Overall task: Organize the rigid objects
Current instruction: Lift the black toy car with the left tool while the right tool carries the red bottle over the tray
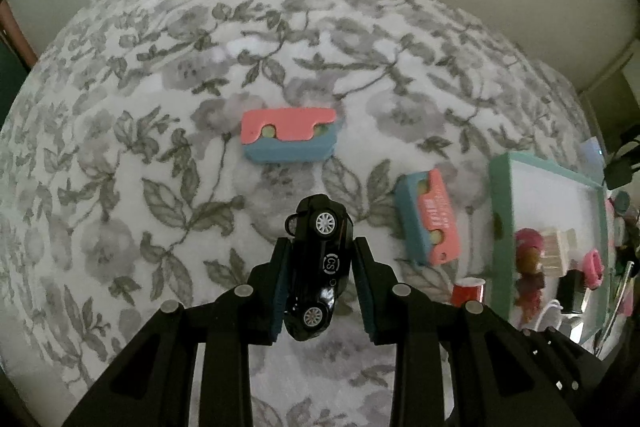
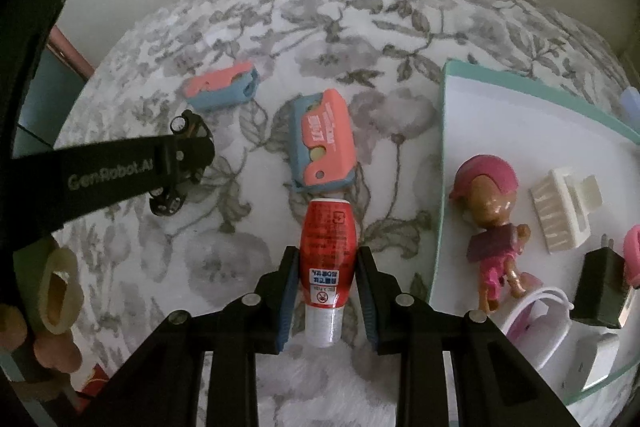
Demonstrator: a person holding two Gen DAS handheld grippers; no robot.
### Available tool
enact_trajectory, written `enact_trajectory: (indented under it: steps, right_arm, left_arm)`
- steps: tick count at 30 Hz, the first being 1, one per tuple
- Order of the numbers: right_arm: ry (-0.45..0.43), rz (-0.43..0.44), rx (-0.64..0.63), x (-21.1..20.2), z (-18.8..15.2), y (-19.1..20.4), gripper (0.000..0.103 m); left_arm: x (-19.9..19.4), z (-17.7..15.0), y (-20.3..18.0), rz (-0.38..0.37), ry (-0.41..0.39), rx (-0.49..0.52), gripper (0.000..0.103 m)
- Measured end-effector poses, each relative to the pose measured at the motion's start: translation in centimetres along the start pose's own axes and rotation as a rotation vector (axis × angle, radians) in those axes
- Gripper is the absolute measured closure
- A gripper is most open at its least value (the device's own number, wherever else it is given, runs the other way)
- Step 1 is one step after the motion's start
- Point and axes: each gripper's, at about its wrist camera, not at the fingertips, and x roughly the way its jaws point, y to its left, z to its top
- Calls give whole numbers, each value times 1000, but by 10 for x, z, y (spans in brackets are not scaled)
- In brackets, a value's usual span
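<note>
Gripping a black toy car (image 1: 318, 269) in the left gripper (image 1: 322, 259) and a red bottle (image 2: 329, 259) in the right gripper (image 2: 327, 267), both jaws clamp their loads clear of the floral cloth (image 1: 160, 107), presumably bound for the teal-rimmed tray (image 2: 440, 131) nearby.

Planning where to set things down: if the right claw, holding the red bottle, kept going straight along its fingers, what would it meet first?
Probably the pink and blue case lying just past the red bottle held in the right claw. Depth is unclear, so it might reach the floral cloth first.
</note>
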Motion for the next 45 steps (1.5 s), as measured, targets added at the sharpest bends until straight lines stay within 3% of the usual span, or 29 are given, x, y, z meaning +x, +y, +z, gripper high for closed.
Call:
enact_trajectory:
  steps: [10,17,34,45]
  right_arm:
    - [-68,45,90,-33,3,-17,73]
    - [-80,3,160,-44,2,-39,73]
    - [-132,-59,395,-67,2,-124,73]
    - [-163,-112,471,-80,-6,-161,73]
  left_arm:
    - [-41,1,-10,-54,-101,9,71]
    - [-57,-3,-18,-85,-138,4,71]
    - [-64,-9,-56,-133,-143,75,71]
    - [-64,-19,-95,-145,-133,159,71]
